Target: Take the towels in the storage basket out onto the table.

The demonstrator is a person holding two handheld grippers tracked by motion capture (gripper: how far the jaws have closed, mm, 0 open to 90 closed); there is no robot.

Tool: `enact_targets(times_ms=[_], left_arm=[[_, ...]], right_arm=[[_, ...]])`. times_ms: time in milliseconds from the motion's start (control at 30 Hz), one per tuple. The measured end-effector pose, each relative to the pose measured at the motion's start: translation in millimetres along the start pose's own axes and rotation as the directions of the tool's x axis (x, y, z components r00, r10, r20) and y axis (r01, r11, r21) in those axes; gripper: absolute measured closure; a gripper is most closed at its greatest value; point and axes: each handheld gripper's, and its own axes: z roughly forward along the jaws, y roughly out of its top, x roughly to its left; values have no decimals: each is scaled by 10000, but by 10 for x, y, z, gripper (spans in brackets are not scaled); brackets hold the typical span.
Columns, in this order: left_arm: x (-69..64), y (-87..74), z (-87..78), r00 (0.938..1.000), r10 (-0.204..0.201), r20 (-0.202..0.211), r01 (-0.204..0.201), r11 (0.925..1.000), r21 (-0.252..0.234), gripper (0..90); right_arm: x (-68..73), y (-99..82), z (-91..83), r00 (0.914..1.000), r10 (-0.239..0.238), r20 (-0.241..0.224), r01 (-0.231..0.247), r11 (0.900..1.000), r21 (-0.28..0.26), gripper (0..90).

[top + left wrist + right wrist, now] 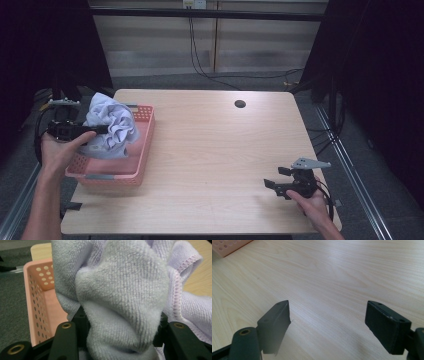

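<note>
Your left gripper [95, 129] has its jaws clamped on a bunched pale lavender-grey microfibre cloth [111, 125], which hangs above the pink perforated plastic basket [143, 150] at the left edge of the light wooden table [215, 150]. Judge the work as partly done: the cloth is gripped and raised, but its lower folds appear to reach into the basket, so it is neither fully out nor laid flat. Your right gripper [272, 182] rests at the near right of the table, jaws wide apart and holding nothing. The table between the basket and that gripper is bare. A dark round hole [240, 104] lies at the far side, well apart. Nothing blocks the path.
</note>
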Motion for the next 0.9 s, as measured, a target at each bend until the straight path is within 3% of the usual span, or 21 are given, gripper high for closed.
enact_targets(times_ms=[533,733,900], left_arm=[[-175,117,-318,9995,329,39,-324,9958,-855,488],[-353,115,-395,9982,543,252,-504,9894,-1363,487],[-559,160,-375,9940,982,485,-893,9829,-1611,486]], right_arm=[[-4,-3,-10,10000,18,-25,-18,10000,-16,195],[-7,-2,-11,10000,19,-34,-19,10000,-8,195],[-14,-1,-18,10000,44,-24,-44,10000,-5,195]])
